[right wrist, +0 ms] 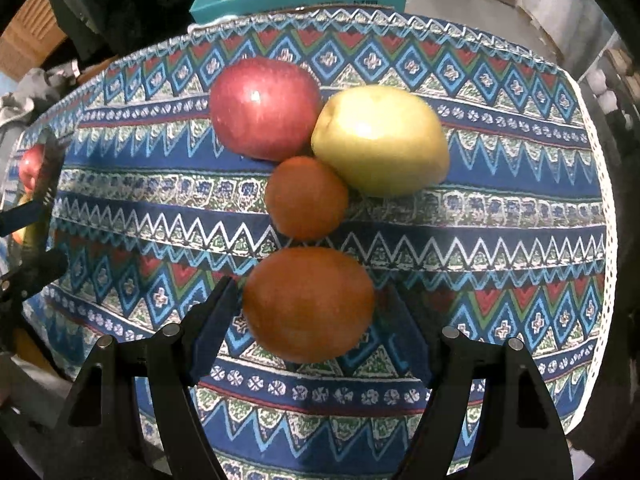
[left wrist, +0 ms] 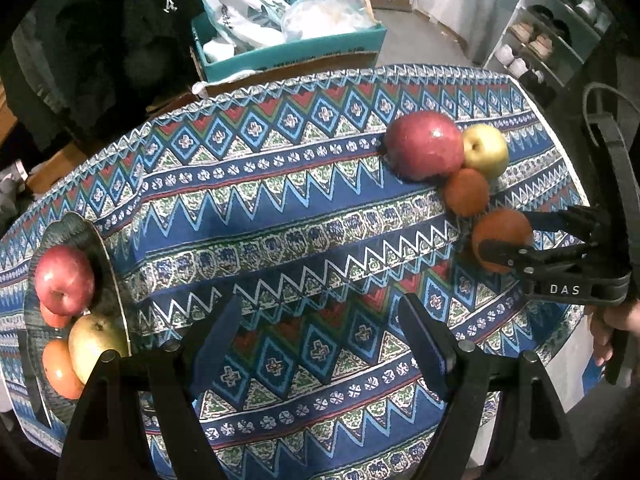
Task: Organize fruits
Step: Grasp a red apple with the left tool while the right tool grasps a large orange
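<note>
My right gripper [right wrist: 310, 320] [left wrist: 504, 232] stands open around a large orange [right wrist: 308, 304] [left wrist: 500, 236] on the patterned tablecloth; its pads flank the fruit without clearly touching it. Just beyond lie a smaller orange [right wrist: 306, 198] [left wrist: 467, 192], a red apple [right wrist: 264, 108] [left wrist: 424, 145] and a yellow apple [right wrist: 380, 140] [left wrist: 485, 150], all bunched together. My left gripper [left wrist: 320, 340] is open and empty over the cloth. At far left a dark plate [left wrist: 92, 236] holds a red apple [left wrist: 64, 280], a yellow apple [left wrist: 94, 342] and two oranges [left wrist: 60, 368].
The round table [left wrist: 280, 208] ends close behind the fruit and at the right. A teal box [left wrist: 288, 48] with white bags stands on the floor beyond it. Shelves with shoes [left wrist: 548, 40] are at the back right. Dark clothing [left wrist: 100, 40] hangs at the back left.
</note>
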Available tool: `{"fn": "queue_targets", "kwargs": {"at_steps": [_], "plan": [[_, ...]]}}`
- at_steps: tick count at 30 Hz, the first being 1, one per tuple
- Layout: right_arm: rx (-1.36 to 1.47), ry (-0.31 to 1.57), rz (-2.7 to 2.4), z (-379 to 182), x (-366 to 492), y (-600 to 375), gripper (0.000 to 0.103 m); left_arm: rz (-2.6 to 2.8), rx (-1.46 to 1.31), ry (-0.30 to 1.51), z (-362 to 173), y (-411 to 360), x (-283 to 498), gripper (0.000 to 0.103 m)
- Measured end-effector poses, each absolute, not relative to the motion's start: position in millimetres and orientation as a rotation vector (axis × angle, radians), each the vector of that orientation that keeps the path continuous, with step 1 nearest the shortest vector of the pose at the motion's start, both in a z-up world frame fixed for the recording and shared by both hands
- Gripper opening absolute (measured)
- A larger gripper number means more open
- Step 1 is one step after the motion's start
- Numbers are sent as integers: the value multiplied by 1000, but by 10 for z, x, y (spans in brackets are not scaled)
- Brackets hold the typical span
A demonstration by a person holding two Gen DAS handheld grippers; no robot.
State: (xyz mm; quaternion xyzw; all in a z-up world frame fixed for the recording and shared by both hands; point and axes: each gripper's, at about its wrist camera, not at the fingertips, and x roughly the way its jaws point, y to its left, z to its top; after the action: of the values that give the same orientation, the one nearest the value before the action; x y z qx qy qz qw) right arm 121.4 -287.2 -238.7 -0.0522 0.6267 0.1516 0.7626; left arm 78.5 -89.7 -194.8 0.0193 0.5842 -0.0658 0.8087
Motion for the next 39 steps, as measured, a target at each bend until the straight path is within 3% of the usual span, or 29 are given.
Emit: {"fn": "queue_targets", "kwargs": {"at_steps": [11,26,39], "plan": [[-111,1373,328,-2530,1182,-2835,68,-150,17,1252,-1979,-935,880,82],[-1,1216,235,-1913,1396,-3442,68,-205,-119,1259,-1955,-1175,1338,82],[97,1194,212,-1920,1633,-3643,68,-224,-215,1291,-2117,-1458,1836,83]]}}
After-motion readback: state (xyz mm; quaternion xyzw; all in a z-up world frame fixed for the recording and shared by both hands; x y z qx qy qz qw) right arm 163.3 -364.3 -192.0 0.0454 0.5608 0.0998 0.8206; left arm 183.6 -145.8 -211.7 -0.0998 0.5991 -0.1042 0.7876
